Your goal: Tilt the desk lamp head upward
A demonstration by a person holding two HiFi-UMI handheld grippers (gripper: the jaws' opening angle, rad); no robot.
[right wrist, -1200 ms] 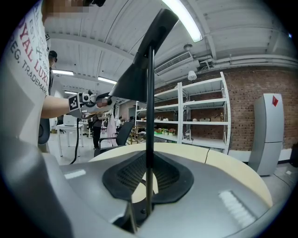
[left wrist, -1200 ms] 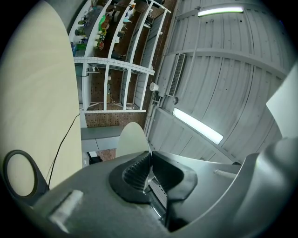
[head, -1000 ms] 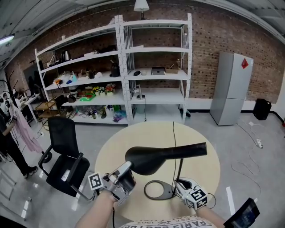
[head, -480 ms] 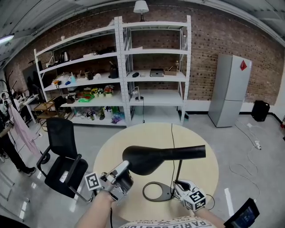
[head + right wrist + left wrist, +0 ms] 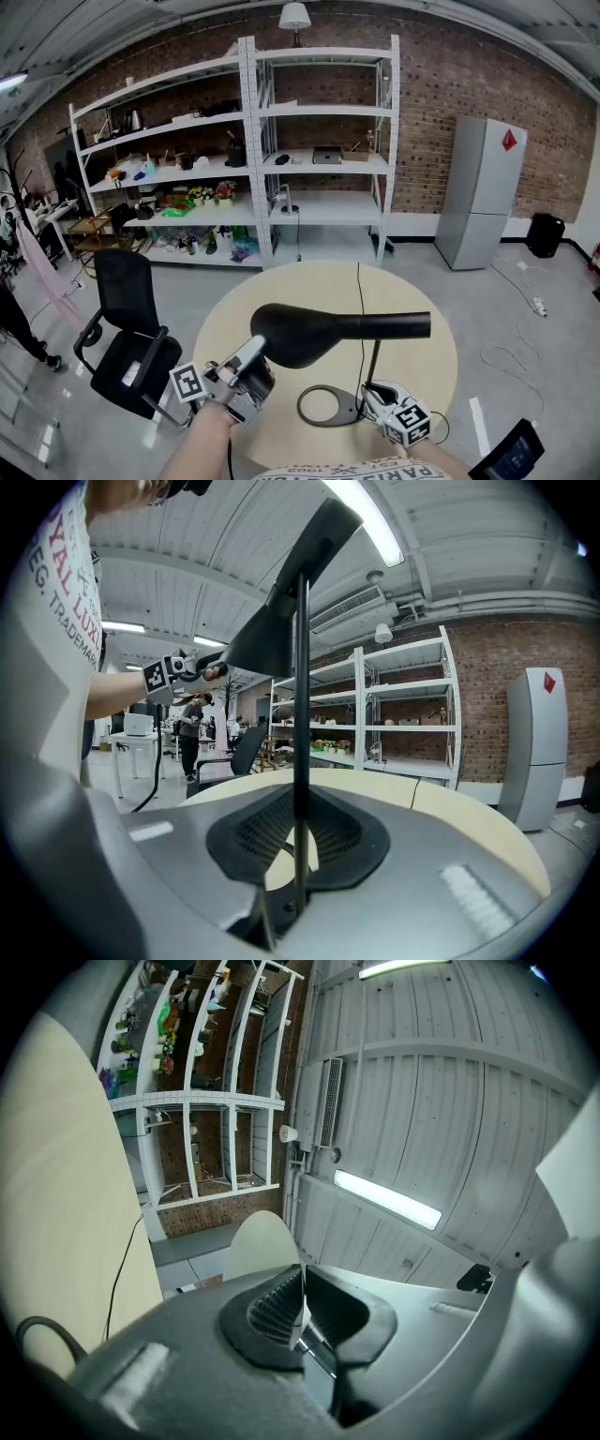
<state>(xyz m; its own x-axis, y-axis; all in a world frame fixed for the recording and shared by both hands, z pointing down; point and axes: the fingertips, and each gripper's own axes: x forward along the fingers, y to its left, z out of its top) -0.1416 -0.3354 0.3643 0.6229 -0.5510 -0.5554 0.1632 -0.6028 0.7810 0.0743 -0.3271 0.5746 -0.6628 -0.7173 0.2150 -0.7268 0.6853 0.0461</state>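
Left gripper (image 5: 255, 347), pinching lamp head (image 5: 314, 330) rim

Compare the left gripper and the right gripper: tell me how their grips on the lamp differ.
The left gripper pinches the thin edge of the lamp head; the right gripper clamps the slim stem. The left gripper is up at head height, the right gripper low beside the ring base. Both are shut on the black lamp.
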